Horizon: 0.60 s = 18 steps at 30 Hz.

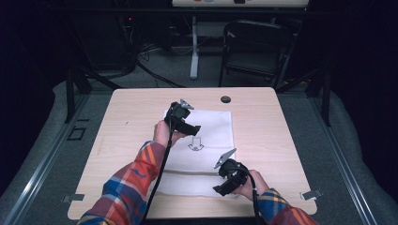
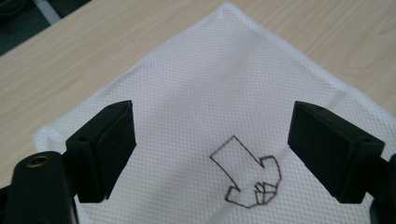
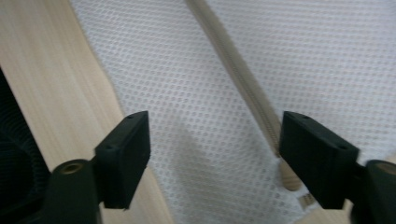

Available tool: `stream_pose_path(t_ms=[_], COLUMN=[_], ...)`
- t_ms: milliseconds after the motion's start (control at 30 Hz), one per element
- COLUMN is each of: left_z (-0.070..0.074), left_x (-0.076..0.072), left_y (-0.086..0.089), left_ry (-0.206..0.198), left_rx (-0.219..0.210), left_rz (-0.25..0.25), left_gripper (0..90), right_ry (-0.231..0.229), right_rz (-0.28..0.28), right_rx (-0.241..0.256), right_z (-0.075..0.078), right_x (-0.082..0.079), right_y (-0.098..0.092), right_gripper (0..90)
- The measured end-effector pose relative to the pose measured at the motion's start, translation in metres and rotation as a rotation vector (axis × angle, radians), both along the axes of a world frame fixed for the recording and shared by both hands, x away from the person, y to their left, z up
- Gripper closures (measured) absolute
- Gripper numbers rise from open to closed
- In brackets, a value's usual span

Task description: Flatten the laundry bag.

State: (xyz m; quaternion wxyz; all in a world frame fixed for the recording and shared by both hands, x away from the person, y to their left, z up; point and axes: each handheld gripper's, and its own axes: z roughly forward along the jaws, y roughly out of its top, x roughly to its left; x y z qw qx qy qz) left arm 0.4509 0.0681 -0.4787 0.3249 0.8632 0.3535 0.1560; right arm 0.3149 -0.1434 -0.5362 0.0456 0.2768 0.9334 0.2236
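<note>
A: Start with the big things. What's on the table [image 1: 263,112]?

B: A white mesh cloth [image 1: 213,124] lies flat near the middle, its long axis running from 12 to 6 o'clock in the high view. Its near end looks folded over into a strip, with a gap or seam crossing from 9 to 3 o'clock. A small arrow drawing [image 1: 195,144] sits around the cloth's centre, pointing toward 6.

A: And the hands?

B: The left gripper [image 1: 193,129] hangs over the cloth's 9 o'clock side, aimed toward 3. In the left gripper view its jaws stand wide apart with nothing between them, the arrow drawing [image 2: 247,175] just ahead and the cloth [image 2: 219,88] stretching away to a far corner at 12. The right gripper [image 1: 220,188] is over the near edge, at about 5 o'clock on the cloth, pointing toward 8. Its jaws are spread too, empty, with the cloth [image 3: 187,102] and the seam below them and bare wood at 9.

A: So which one is better placed to take the cloth?

B: I'd judge the right one: the near edge lies right under its jaws, running across them. The left would need to come down onto flat fabric, or shift toward 9 to find an edge.
</note>
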Motion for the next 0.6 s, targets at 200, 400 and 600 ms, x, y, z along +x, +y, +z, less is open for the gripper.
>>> stream_pose_path(t_ms=[200,400,600], left_z=[-0.014,-0.026,-0.029], left_x=[-0.021,-0.042,-0.053], left_y=[0.008,0.009,0.002], left_ry=[0.024,0.037,0.017], left_rx=[0.005,-0.007,0.028], left_rz=[-0.036,-0.083,-0.114], left_gripper=[13.8,13.0,12.7], right_ry=[-0.003,0.005,0.004], right_rz=[-0.059,-0.125,-0.155], right_rx=[0.021,0.021,-0.006], right_z=[0.005,0.004,0.005], right_x=[0.008,0.016,0.022], right_y=[-0.012,-0.029,-0.04], right_gripper=[13.2,10.5,9.0])
